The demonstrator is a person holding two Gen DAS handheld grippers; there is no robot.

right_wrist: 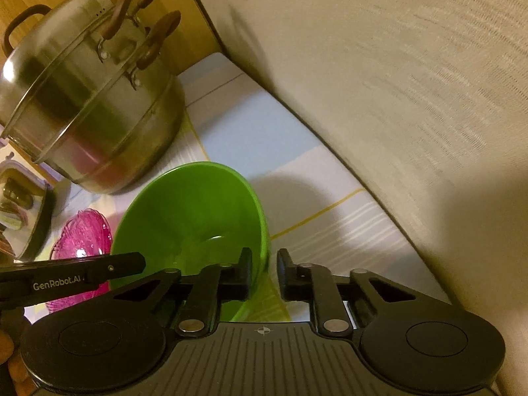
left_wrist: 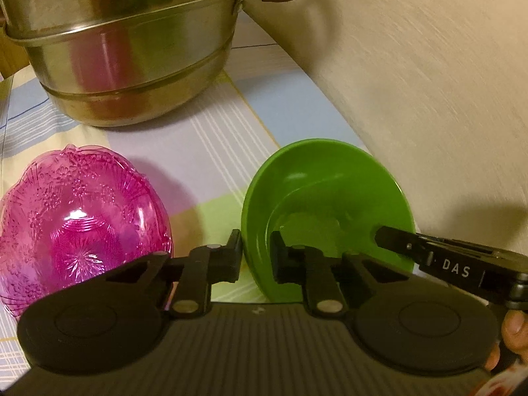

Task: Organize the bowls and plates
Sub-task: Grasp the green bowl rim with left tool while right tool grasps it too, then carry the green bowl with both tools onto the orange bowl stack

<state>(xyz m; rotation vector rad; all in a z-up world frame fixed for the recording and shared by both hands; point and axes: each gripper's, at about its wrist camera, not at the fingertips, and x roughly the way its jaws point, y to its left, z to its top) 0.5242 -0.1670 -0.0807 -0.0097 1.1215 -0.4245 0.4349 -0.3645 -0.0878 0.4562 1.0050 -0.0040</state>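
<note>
A green bowl point(left_wrist: 316, 184) is held off the checked tablecloth between both grippers. My left gripper point(left_wrist: 257, 257) is shut on its left rim, one finger inside and one outside. My right gripper point(right_wrist: 264, 274) straddles the opposite rim of the same green bowl point(right_wrist: 191, 208), fingers close on either side; its arm also shows in the left wrist view point(left_wrist: 439, 260). A pink patterned glass bowl point(left_wrist: 76, 221) sits on the cloth to the left of the green bowl; it also shows in the right wrist view point(right_wrist: 82, 244).
A large steel steamer pot point(left_wrist: 125, 49) with brown handles stands behind the bowls; it also shows in the right wrist view point(right_wrist: 89, 105). A beige wall point(left_wrist: 429, 82) runs along the table's right edge. A shiny lidded container point(right_wrist: 23, 204) stands at far left.
</note>
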